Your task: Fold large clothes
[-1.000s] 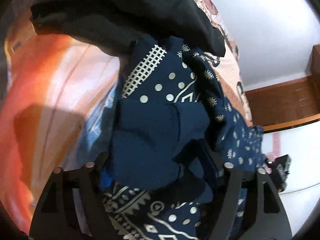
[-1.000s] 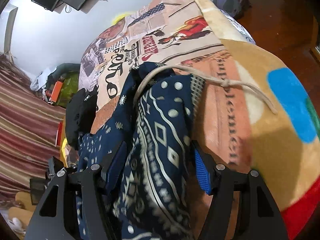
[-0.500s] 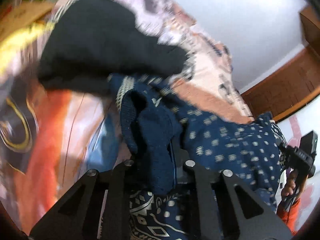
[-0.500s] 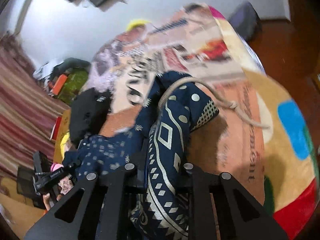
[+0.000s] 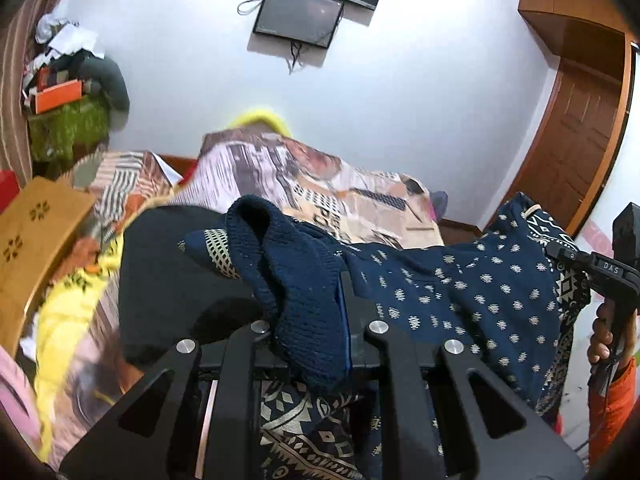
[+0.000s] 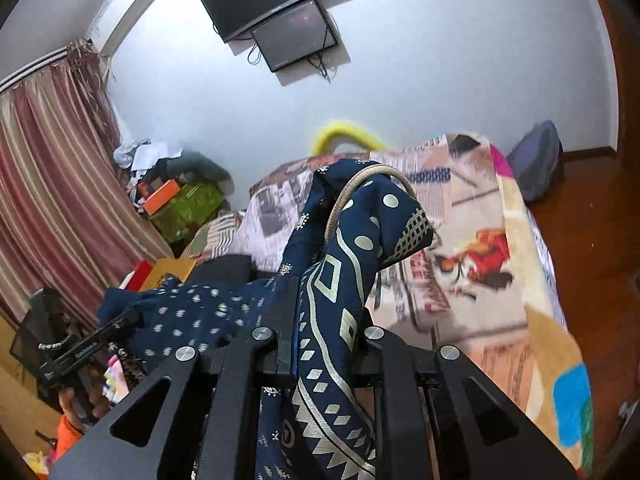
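A large navy garment (image 5: 472, 292) with white dot and geometric print hangs stretched between my two grippers, lifted above the bed. My left gripper (image 5: 310, 330) is shut on its thick knitted navy edge (image 5: 296, 276). My right gripper (image 6: 324, 332) is shut on a patterned edge of the garment (image 6: 340, 280), where a beige drawstring (image 6: 356, 184) loops over the top. The right gripper also shows at the right of the left wrist view (image 5: 600, 276), and the left gripper at the lower left of the right wrist view (image 6: 76, 348).
Below lies a bed with a colourful printed blanket (image 6: 480, 248). A black garment (image 5: 172, 280) and yellow cloth (image 5: 68, 312) lie on it. A cluttered side table (image 6: 180, 200), striped curtain (image 6: 44, 184), wall screens (image 5: 300, 12) and a wooden door (image 5: 576, 120) surround it.
Both grippers closed on the garment and lifted it off the bed. Both views tilted up from the blanket toward the wall, and the cloth is now stretched between them.
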`<control>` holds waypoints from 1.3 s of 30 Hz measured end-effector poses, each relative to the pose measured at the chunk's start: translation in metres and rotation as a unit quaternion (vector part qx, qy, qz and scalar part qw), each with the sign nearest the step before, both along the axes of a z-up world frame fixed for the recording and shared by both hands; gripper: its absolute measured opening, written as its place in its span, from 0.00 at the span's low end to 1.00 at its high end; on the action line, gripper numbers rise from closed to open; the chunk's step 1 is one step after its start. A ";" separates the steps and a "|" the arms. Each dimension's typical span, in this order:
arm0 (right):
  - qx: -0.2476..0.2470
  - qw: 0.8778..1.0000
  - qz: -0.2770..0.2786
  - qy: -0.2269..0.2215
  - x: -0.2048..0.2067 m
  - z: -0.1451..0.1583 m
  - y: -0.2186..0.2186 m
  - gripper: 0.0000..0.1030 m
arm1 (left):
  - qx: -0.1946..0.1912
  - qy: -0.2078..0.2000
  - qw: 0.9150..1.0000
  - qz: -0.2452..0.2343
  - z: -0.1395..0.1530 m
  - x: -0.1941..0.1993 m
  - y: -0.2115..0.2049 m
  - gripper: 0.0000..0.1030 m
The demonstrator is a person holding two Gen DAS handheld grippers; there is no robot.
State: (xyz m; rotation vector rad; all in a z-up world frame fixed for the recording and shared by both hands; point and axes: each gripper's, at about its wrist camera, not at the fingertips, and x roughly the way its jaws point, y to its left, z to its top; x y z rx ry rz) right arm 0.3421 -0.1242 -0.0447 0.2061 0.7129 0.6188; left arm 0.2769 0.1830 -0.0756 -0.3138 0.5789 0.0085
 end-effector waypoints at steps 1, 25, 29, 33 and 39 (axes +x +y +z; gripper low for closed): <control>-0.004 1.000 -0.002 -0.001 0.009 -0.003 0.004 0.12 | 0.006 0.004 1.000 0.005 -0.004 0.010 0.004 0.15; -0.150 0.980 -0.036 0.128 0.074 -0.126 0.001 0.16 | 0.004 0.192 0.981 0.018 -0.140 0.091 0.028 0.27; -0.183 0.975 -0.040 0.115 0.058 -0.113 -0.001 0.23 | 0.021 0.213 0.977 0.014 -0.135 0.085 0.024 0.34; -0.180 0.978 -0.033 0.096 0.036 -0.094 -0.011 0.37 | 0.031 0.208 0.977 0.013 -0.120 0.070 0.018 0.35; -0.154 0.985 -0.040 0.069 -0.003 -0.059 -0.026 0.56 | 0.071 0.189 0.979 0.006 -0.091 0.037 0.006 0.42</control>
